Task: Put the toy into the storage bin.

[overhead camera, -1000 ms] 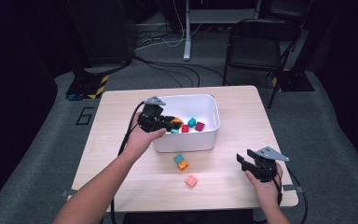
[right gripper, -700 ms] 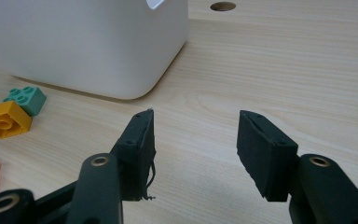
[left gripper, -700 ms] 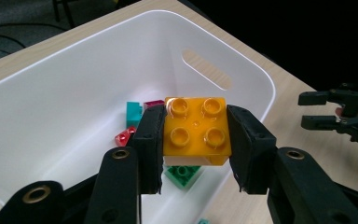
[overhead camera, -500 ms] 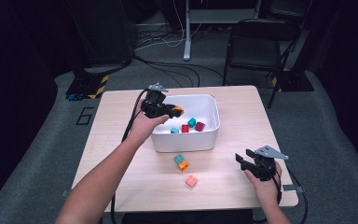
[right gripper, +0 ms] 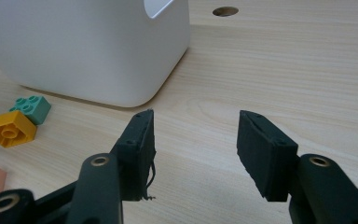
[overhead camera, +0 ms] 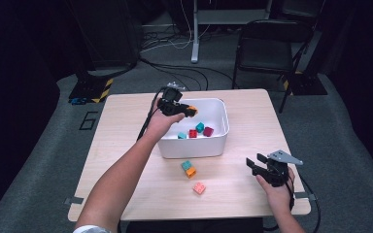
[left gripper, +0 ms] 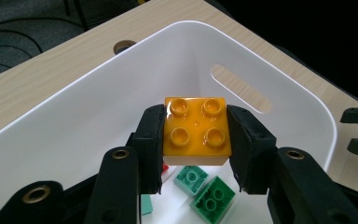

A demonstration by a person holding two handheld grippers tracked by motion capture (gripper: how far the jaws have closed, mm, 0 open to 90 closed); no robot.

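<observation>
Your left tool (left gripper: 196,140) is clamped on an orange brick (left gripper: 196,131), a jaw pressed against each side face, and it hangs over the open white bin (overhead camera: 222,141), inside the rim on the bin's left part. That is the relation the next move turns on: the brick is already above the bin's floor, with nothing between it and the bricks lying below, so a release would likely let it fall straight in.

The orange brick is a glossy square piece with four round studs facing up, held roughly level. Under it in the left tool's view you can see a pale teal brick (left gripper: 191,178) and a green brick (left gripper: 212,199) on the bin floor; from above, a red brick (overhead camera: 193,133) and a maroon brick (overhead camera: 208,131) lie there too.

Your right tool (right gripper: 196,140) sits low over the wooden surface (overhead camera: 126,126) with its jaws spread and nothing between them. It is the nearer hand to the loose bricks in front of the bin: a green-and-orange pair (overhead camera: 189,168) and a pink brick (overhead camera: 199,188).
</observation>
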